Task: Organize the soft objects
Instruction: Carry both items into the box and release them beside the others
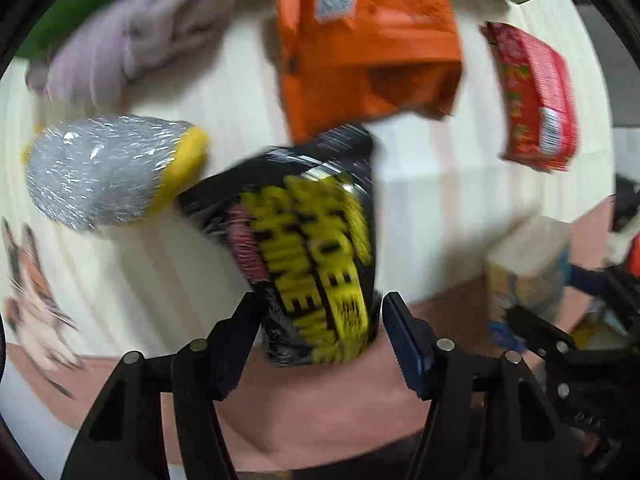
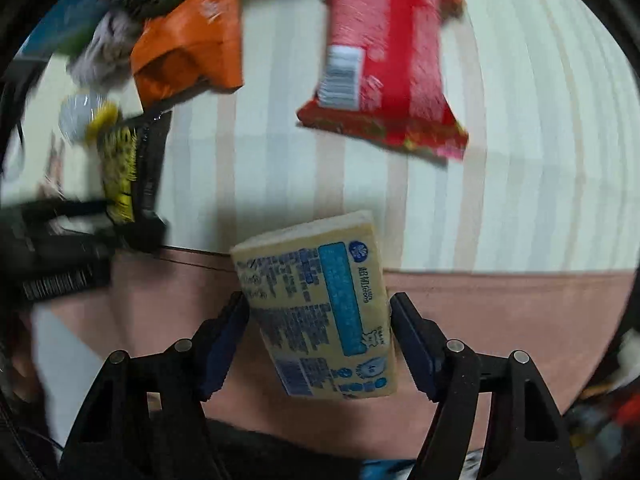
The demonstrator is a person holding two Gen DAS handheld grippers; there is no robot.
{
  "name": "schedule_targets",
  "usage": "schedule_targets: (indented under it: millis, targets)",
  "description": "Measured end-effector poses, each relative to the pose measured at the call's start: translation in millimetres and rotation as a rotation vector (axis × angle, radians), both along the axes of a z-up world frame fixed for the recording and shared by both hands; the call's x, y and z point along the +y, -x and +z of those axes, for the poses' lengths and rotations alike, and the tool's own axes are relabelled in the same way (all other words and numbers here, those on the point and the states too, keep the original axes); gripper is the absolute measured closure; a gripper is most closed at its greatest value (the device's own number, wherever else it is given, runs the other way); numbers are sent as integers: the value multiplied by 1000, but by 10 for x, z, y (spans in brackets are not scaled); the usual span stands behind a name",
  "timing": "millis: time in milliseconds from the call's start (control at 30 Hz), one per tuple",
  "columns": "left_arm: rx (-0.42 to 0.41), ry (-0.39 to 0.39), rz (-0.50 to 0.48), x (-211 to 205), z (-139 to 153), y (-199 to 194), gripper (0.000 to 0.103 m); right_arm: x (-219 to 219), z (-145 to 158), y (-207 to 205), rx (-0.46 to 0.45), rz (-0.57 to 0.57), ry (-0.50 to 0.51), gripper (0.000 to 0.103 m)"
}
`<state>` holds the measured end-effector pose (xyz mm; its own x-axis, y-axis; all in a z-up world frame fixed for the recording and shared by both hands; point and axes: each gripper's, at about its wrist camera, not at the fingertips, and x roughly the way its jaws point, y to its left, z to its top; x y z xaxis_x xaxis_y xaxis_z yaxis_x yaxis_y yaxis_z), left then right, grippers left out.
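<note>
My left gripper (image 1: 318,316) is shut on a black and yellow snack bag (image 1: 308,248), held above the near edge of the pale striped table (image 1: 440,184). My right gripper (image 2: 318,312) is shut on a cream tissue pack with blue print (image 2: 320,312), also held over the table's near edge. That pack shows at the right of the left wrist view (image 1: 528,264). The black and yellow bag shows at the left of the right wrist view (image 2: 124,168).
On the table lie an orange bag (image 1: 368,52), a red packet (image 1: 536,96), a silver scrubber with a yellow pad (image 1: 108,168) and a lilac cloth (image 1: 148,28). A green strip (image 1: 80,4) runs along the far edge. Pink floor (image 2: 520,320) lies below.
</note>
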<state>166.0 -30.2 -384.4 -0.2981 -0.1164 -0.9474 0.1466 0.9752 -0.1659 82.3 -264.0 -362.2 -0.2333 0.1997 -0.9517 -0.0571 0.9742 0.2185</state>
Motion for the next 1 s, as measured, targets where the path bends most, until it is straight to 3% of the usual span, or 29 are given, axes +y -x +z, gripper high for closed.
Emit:
schedule_targets:
  millis: [200, 333, 367, 400, 433, 533, 633, 733, 833, 1000]
  targets:
    - [-12, -26, 77, 302, -34, 41, 41, -155, -4, -14, -12, -19, 4, 26]
    - [-48, -71, 85, 242, -126, -110, 42, -22, -84, 79, -26, 4, 34, 26]
    - [-55, -80, 89, 223, -111, -123, 45, -3, -81, 102, -30, 10, 49, 26]
    - [-70, -97, 91, 192, -42, -154, 56, 10, -79, 133, -34, 20, 72, 27]
    - [-86, -103, 93, 149, 21, -134, 58, 112, -47, 229, -40, 25, 84, 36]
    - [-97, -110, 99, 87, 87, 28, 62, 162, -42, 328, -63, 32, 102, 37]
    - [-125, -134, 102, 118, 219, 222, 62, 184, 13, 329, -55, 4, 59, 38]
    - [-155, -110, 127, 120, 514, 414, 62, 191, 273, 245, -79, -22, 9, 38]
    - [-213, -54, 157, 88, 973, 527, 62, 146, 787, 177, -143, -59, -79, 38]
    - [-364, 35, 197, 193, 1915, 230, 62, 111, 1707, -221, -304, -71, -163, 38]
